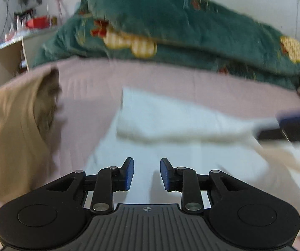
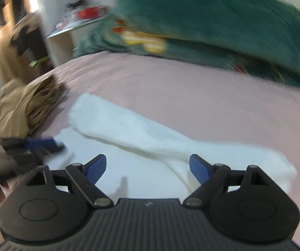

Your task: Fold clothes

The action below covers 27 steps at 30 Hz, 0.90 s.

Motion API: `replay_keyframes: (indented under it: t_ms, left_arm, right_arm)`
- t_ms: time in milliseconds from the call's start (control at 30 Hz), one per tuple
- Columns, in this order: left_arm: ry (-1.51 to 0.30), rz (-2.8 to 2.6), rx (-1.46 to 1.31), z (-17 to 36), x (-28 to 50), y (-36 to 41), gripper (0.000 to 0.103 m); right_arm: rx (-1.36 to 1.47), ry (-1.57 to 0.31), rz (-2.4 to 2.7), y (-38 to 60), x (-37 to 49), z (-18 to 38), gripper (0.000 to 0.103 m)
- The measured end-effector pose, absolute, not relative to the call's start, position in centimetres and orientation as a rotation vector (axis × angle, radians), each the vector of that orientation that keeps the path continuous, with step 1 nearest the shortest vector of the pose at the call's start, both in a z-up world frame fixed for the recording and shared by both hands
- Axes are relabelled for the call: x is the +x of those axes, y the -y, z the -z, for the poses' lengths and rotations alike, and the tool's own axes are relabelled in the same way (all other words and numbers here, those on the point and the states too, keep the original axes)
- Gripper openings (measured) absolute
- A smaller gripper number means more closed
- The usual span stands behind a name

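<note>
White garment (image 1: 170,129) lies partly folded (sleeve across) beside crumpled tan garment (image 1: 9,129).

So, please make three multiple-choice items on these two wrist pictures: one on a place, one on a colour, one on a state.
1. Where does the tan garment lie in relation to the white garment?
A. To its left
B. On top of it
C. Under the quilt

2. What colour is the bedsheet under the clothes?
A. Blue
B. Pale pink
C. Yellow

3. How are the left gripper and the right gripper?
A. Both open and empty
B. Both shut on cloth
C. Left shut, right open

Answers:
1 A: both views show the tan heap on the left side of the sheet, beside the white cloth.
2 B: bare pale pink sheet lies between the white garment and the green quilt.
3 A: each pair of blue pads stands apart with only cloth seen beyond the gap.
</note>
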<state>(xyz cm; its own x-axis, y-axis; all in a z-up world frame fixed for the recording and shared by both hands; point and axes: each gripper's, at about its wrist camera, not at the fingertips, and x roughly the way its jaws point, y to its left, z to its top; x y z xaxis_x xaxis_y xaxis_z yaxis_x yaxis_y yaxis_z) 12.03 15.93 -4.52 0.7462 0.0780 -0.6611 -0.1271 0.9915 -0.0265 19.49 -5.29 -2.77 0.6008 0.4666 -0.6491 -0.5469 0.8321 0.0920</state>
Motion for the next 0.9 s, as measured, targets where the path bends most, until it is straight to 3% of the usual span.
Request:
replay_keyframes:
  t_ms: [233, 400, 467, 533, 567, 633, 700, 900]
  left_arm:
    - [-0.715, -0.128, -0.031, 7.3, 10.2, -15.2, 0.032]
    - [-0.694, -0.122, -0.034, 7.7, 10.1, -15.4, 0.032]
    - [-0.696, -0.113, -0.035, 7.7, 10.4, -15.5, 0.032]
    - [-0.699, -0.104, -0.036, 7.7, 10.7, -15.5, 0.032]
    - [-0.702, -0.098, -0.04, 7.6, 10.8, -15.6, 0.032]
    - [-0.709, -0.087, -0.054, 7.5, 11.0, -15.8, 0.032]
    - [-0.714, -0.08, -0.071, 7.4, 11.2, -16.1, 0.033]
    - [-0.712, -0.069, -0.058, 7.5, 11.1, -15.5, 0.036]
  right_arm:
    - [-0.257, -0.698, -0.716, -4.6, 21.9, 2.5, 0.086]
    - [-0.359, -0.772, -0.744, -9.4, 23.9, 5.3, 0.08]
    - [-0.369, -0.813, -0.724, -10.1, 24.7, 6.6, 0.068]
    - [-0.371, -0.836, -0.709, -10.5, 25.2, 7.5, 0.045]
    - [-0.368, -0.835, -0.7, -10.6, 25.4, 7.8, 0.042]
    - [-0.34, -0.828, -0.682, -10.4, 25.8, 7.5, 0.023]
    - [-0.304, -0.819, -0.67, -10.1, 26.3, 6.7, 0.015]
    - [-0.303, -0.772, -0.59, -10.1, 30.6, 4.2, 0.013]
